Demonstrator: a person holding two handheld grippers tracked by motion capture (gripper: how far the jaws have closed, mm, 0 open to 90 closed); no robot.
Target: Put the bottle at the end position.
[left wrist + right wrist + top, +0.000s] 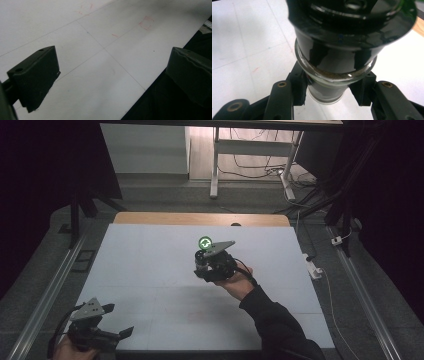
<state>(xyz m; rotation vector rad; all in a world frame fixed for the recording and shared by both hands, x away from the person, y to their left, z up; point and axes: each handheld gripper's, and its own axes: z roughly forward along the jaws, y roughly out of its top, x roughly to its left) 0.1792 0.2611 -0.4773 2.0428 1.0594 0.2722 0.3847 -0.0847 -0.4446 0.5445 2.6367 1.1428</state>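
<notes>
A black cylinder with a clear glass band fills the right gripper view; brown grains show inside the glass. My right gripper is shut on its glass part, one black pad on each side. Over the middle of the white table, the same cylinder carries a glowing green ring on top and sits in the right gripper, held by a hand in a dark sleeve. My left gripper rests at the table's front left corner. Its jaws stand wide apart over the white sheet, the left gripper holding nothing.
A white sheet with faint grid lines and small red marks covers the table. A wooden edge runs along the far side. A white power strip lies off the right edge. Desk legs and cables stand beyond.
</notes>
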